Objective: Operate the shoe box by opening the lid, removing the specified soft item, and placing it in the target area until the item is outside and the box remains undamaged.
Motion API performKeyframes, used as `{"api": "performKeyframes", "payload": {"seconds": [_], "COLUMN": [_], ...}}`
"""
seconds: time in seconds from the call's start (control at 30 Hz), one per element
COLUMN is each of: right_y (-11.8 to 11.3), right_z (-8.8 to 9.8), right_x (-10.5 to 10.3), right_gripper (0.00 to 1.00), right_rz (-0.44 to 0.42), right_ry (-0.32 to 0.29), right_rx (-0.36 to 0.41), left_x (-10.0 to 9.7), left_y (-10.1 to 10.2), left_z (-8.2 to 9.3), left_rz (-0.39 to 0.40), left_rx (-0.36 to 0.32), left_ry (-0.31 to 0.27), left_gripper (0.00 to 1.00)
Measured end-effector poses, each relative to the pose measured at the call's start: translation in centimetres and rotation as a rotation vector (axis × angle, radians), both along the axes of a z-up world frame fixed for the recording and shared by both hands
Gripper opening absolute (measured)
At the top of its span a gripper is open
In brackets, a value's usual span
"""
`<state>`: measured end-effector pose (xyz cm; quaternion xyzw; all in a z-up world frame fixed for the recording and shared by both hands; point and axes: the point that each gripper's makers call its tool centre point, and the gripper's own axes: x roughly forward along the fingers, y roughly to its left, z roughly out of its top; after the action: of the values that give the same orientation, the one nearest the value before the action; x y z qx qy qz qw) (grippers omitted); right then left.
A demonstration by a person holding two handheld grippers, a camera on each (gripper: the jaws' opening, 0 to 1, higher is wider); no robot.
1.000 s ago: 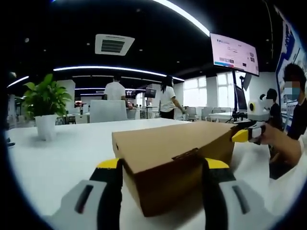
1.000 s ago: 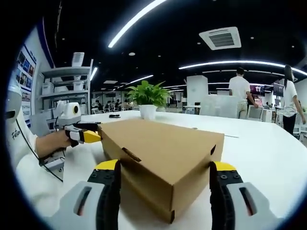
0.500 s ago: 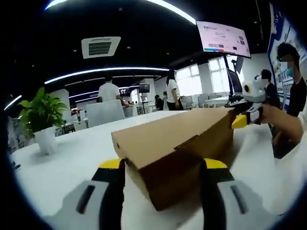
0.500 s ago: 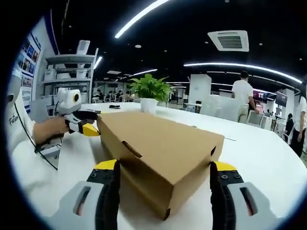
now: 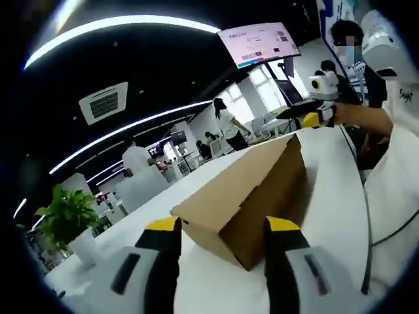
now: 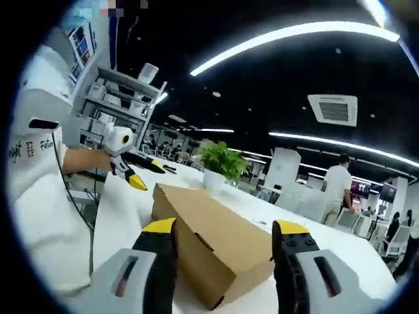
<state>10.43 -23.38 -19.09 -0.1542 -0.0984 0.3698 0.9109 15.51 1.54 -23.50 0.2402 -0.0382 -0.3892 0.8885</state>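
Item: shoe box [image 5: 252, 190], plain brown cardboard, lid down. We find it lying flat on the white counter [image 6: 314, 252], one short end towards each of our grippers. The soft item is presumably inside; we cannot see it.

Left gripper [image 5: 219, 229]: jaws spread, yellow tips either side of the box's near corner, gripping nothing. Whether the tips touch the cardboard we cannot tell.

Right gripper [image 6: 226, 229]: jaws likewise spread, straddling the opposite end, gripping nothing. In this view the left gripper sits just beside the far end, held in a hand [image 6: 88, 159].

Purpose of placement, as we judge it: a gripper at each end steadies the box and keeps the lid's long seam, with its small tuck tab [image 6: 203, 242], reachable without crushing a wall.

Edges and room: bare counter lies on both long sides of the box, so the lid should have room to swing up. A potted plant [image 6: 222, 167] stands well apart beyond the box. Our white sleeves [image 5: 393, 190] lie close along one side.
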Motion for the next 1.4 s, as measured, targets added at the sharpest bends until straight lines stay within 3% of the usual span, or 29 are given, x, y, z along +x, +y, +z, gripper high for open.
{"api": "performKeyframes", "payload": {"seconds": [0.07,0.13,0.27,0.33,0.43,0.47,0.53,0.6,0.67,0.7,0.77,0.8,0.83,0.87,0.9,1.07,1.1,1.17,1.2,1.27,1.3,1.4], "right_y": [0.3,0.3,0.9,1.4,1.7,1.9,2.1,2.4,2.3,2.1,2.0,1.9,1.9,2.0,1.9,1.2,1.1,1.0,1.0,1.2,1.2,1.4], "right_z": [0.6,1.1,0.6,0.1,0.0,0.5,1.0,1.0,1.0,1.0,1.0,0.9,0.9,0.9,0.8,-0.1,-0.5,-1.0,-1.1,-1.1,-1.1,-1.1], "right_x": [-0.5,-0.4,-0.4,-0.6,-0.8,-1.1,-1.8,-2.5,-2.8,-3.3,-3.7,-4.0,-4.0,-4.1,-4.1,-3.2,-2.9,-2.4,-2.3,-2.1,-2.0,-1.8], "right_gripper": [0.59,0.58,0.59,0.63,0.64,0.61,0.58,0.61,0.63,0.62,0.63,0.63,0.63,0.63,0.63,0.63,0.63,0.63,0.63,0.63,0.63,0.62], "right_rz": [0.018,0.01,0.019,0.039,0.023,0.015,0.012,0.024,0.024,0.013,0.018,0.024,0.025,0.028,0.026,-0.005,-0.02,-0.035,-0.031,-0.03,-0.034,-0.04], "right_ry": [-0.018,-0.063,-0.093,-0.104,-0.104,-0.145,-0.208,-0.191,-0.204,-0.224,-0.225,-0.219,-0.221,-0.226,-0.228,-0.206,-0.2,-0.193,-0.185,-0.187,-0.185,-0.193], "right_rx": [-0.02,-0.044,-0.148,-0.204,-0.231,-0.255,-0.293,-0.313,-0.345,-0.394,-0.413,-0.414,-0.414,-0.412,-0.408,-0.377,-0.391,-0.392,-0.385,-0.367,-0.366,-0.382], "left_x": [0.8,0.6,0.0,-0.2,-1.0,-1.0,-0.7,-0.6,-0.7,-0.8,-0.7,-1.1,-1.3,-1.5,-2.0,-2.2,-2.2,-2.7,-3.0,-3.9,-4.1,-2.8], "left_y": [1.3,1.5,0.9,0.5,-0.7,-1.0,-1.2,-1.3,-1.4,-1.5,-1.2,-1.5,-1.8,-2.0,-2.6,-2.9,-2.9,-3.1,-3.2,-4.1,-4.2,-3.2], "left_z": [0.7,0.9,1.3,1.3,1.3,1.2,1.2,1.2,1.3,1.4,1.3,1.1,1.0,0.8,0.1,0.7,1.4,1.5,1.8,2.7,3.3,3.8], "left_rz": [0.073,0.063,0.013,0.002,-0.031,-0.032,-0.009,-0.014,-0.014,-0.024,0.005,-0.023,-0.038,-0.046,-0.074,-0.07,-0.071,-0.091,-0.099,-0.166,-0.188,-0.084], "left_rx": [0.009,0.047,0.007,-0.024,-0.145,-0.172,-0.205,-0.219,-0.212,-0.181,-0.124,-0.018,0.04,0.086,0.123,0.107,0.134,0.19,0.182,0.083,0.06,0.142], "left_ry": [-0.025,-0.056,-0.062,-0.039,0.103,0.148,0.18,0.205,0.193,0.162,0.117,0.011,-0.062,-0.11,-0.112,-0.147,-0.207,-0.242,-0.231,-0.182,-0.191,-0.262], "left_gripper": [0.52,0.51,0.58,0.65,0.72,0.7,0.66,0.68,0.7,0.7,0.71,0.71,0.73,0.74,0.72,0.71,0.68,0.58,0.54,0.56,0.58,0.56]}}
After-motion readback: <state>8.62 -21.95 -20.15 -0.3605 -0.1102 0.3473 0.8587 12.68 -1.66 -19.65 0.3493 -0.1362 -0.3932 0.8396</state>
